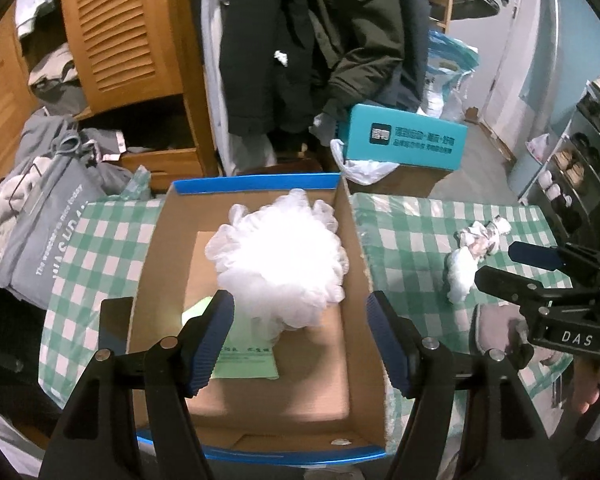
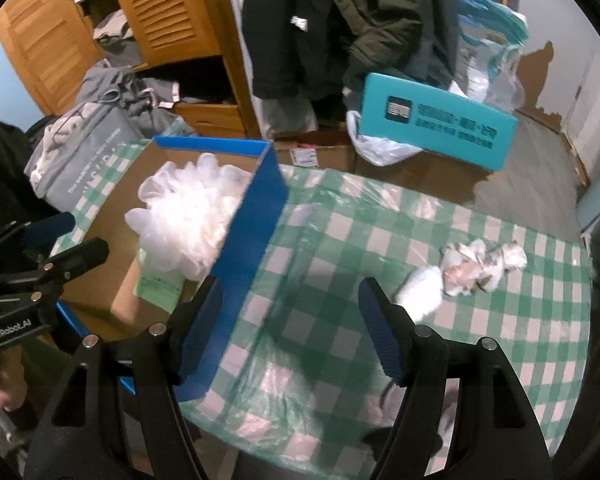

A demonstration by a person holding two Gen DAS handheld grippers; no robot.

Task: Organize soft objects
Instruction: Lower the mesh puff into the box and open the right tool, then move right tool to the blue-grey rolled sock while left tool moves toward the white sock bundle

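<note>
Waiting ahead of the wide-apart, empty right gripper (image 2: pixel 290 328), the squishy, light sock bundle (image 2: pixel 466 270) needs a middle pinch.

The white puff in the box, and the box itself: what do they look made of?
Puff: likely gathered plastic mesh, a bath sponge by its look; translucent ruffled folds, slightly glossy. Box: cardboard, matte brown inside, with blue printed outer faces and rim.

"DAS" stands in white on the right gripper (image 1: pixel 534 258) body; "GenRobot.AI" on the left gripper (image 2: pixel 70 234) body; the grey bag (image 1: pixel 48 236) reads "The weather is nice today".
</note>
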